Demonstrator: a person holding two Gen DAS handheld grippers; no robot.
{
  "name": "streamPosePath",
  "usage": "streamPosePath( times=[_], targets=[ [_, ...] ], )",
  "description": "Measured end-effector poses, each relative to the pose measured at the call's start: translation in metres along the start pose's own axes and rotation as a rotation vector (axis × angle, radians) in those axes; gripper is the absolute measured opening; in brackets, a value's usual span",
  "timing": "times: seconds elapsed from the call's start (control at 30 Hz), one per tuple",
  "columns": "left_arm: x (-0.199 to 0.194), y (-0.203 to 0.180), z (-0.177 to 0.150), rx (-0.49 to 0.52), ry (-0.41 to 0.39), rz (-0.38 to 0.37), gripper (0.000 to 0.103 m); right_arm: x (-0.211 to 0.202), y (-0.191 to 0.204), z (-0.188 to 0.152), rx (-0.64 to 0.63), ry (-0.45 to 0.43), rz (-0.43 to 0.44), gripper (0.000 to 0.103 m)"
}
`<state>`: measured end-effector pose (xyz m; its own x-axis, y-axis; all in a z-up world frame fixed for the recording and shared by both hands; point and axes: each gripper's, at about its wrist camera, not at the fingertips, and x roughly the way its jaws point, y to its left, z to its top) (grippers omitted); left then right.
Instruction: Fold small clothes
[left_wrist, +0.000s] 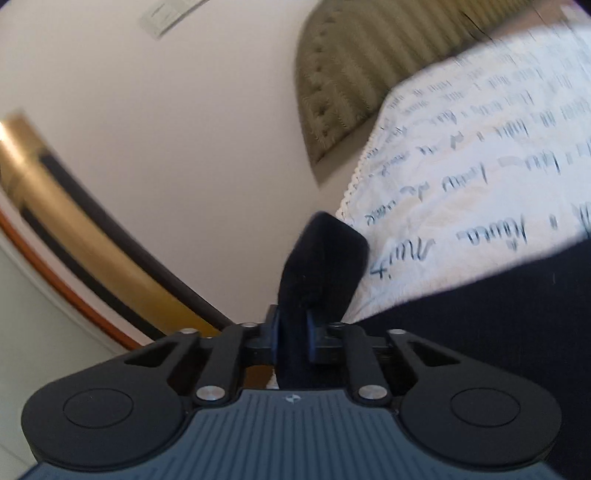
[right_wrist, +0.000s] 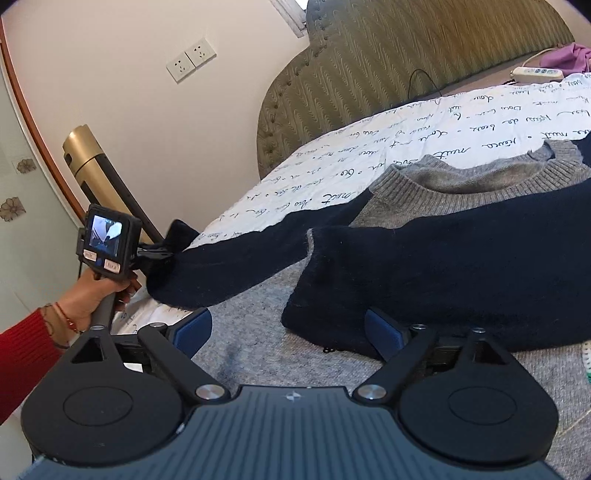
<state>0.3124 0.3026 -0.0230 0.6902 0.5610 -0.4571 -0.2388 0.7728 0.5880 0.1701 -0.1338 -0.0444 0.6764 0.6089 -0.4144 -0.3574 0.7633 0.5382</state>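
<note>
A bed (right_wrist: 369, 147) with a script-printed sheet is carrying a grey-and-navy sweater (right_wrist: 443, 206). The left gripper (left_wrist: 291, 332) is pinching the navy sleeve cuff (left_wrist: 321, 258) at the bed's left edge, jaws closed on it. Only the right wrist view is showing the right gripper (right_wrist: 288, 332) hovering over the sweater's body, jaws wide apart, holding nothing.

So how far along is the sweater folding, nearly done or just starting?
Early to midway, it seems. One navy sleeve already lies folded across the grey sweater on the bed. The left gripper is clamped on the other sleeve's cuff, stretched out sideways. The right gripper hovers open. Left: folding that sleeve in, then the body.
</note>
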Motion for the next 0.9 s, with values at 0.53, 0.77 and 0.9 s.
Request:
streamPosePath(
  times=[0.53, 0.77, 0.9],
  targets=[
    [-0.123, 0.075, 0.012, -0.635, -0.253, -0.56, 0.009, -0.004, -0.006, 0.0, 0.036, -0.031, 0.032, 0.094],
    [-0.2, -0.022, 0.02, -0.475, -0.35, -0.785, 0.009, -0.028, -0.028, 0.024, 0.272, -0.14, 0.129, 0.095],
    [-0.217, -0.092, 0.008, -0.325, -0.345, -0.826, 0.009, -0.009, -0.064, 0.038, 0.63, -0.078, 0.36, 0.098]
  ],
)
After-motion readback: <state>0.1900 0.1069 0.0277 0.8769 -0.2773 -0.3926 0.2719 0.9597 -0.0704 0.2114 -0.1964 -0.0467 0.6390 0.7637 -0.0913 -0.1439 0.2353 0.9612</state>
